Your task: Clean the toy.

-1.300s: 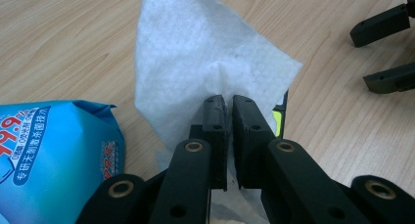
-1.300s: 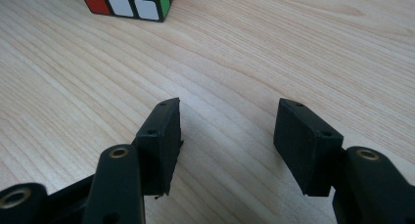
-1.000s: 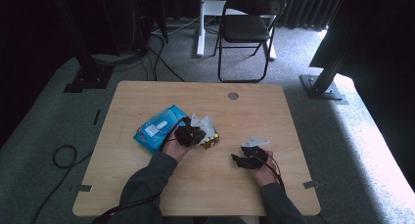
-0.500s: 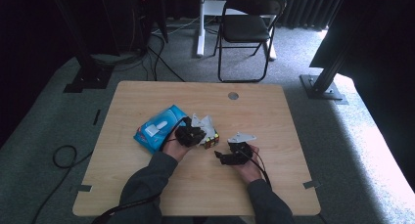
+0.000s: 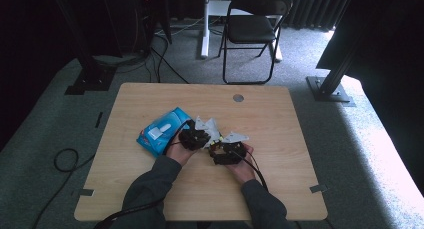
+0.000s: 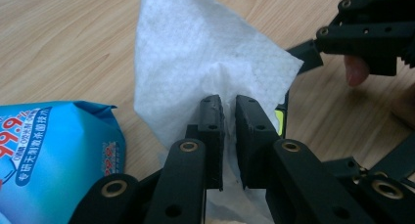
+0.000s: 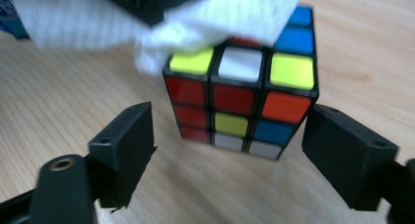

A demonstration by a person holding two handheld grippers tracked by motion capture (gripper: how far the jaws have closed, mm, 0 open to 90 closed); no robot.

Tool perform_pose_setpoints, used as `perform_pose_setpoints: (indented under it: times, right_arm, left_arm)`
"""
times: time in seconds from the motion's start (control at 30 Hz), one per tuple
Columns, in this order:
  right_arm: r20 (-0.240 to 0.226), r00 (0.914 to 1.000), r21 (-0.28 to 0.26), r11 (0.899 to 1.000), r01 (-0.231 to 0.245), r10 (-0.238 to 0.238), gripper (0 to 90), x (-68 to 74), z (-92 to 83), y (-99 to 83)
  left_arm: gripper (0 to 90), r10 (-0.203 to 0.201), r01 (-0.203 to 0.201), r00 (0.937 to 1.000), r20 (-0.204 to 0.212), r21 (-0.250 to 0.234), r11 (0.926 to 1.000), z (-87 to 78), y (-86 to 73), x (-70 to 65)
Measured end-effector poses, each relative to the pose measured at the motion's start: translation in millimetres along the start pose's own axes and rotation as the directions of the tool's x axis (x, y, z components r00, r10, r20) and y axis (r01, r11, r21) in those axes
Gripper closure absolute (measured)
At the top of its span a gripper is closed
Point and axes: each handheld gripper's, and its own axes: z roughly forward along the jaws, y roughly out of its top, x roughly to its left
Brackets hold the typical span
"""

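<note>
My left gripper (image 6: 229, 104) is shut on a white wet wipe (image 6: 205, 57), which it holds bunched on top of a Rubik's cube (image 7: 244, 106). The cube stands on the wooden table (image 5: 280, 119), and the wipe (image 7: 220, 18) drapes over its top face. My right gripper (image 7: 235, 150) is open, its jaws having just been opening. One jaw stands on each side of the cube, both clear of it. In the high view both hands meet at the table's middle, the left gripper (image 5: 194, 138) beside the right gripper (image 5: 227, 151).
A blue wet-wipe pack (image 5: 162, 130) lies on the table just left of my left hand; the same blue pack (image 6: 49, 155) is close beside the left jaws. A folding chair (image 5: 252, 29) and stand legs sit on the floor beyond the table.
My right hand has slid left across the table to the cube next to the left hand, and its jaws have spread wider. The left hand has stayed put with the wipe.
</note>
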Motion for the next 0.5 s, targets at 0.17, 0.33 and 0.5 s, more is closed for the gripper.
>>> perform_pose_setpoints:
  times: [0.17, 0.33, 0.5]
  right_arm:
    - [-0.012, 0.9997, -0.012, 1.0, -0.023, 0.023, 23.1, -4.4, 1.9, 0.0]
    - [-0.003, 0.9998, -0.011, 1.0, -0.017, 0.017, 31.0, -4.5, 3.0, 0.4]
    - [-0.008, 0.9998, 0.001, 1.0, -0.018, 0.018, 31.6, -6.0, 5.7, 1.9]
  left_arm:
    - [81.6, 0.004, -0.004, 1.0, 0.002, 0.001, 1.0, 0.7, 0.6, -1.2]
    - [81.6, 0.006, -0.006, 1.0, 0.001, 0.001, 1.0, 0.7, 0.8, -1.2]
    - [81.2, 0.005, -0.005, 1.0, -0.003, -0.005, 1.0, 0.0, 0.9, -1.4]
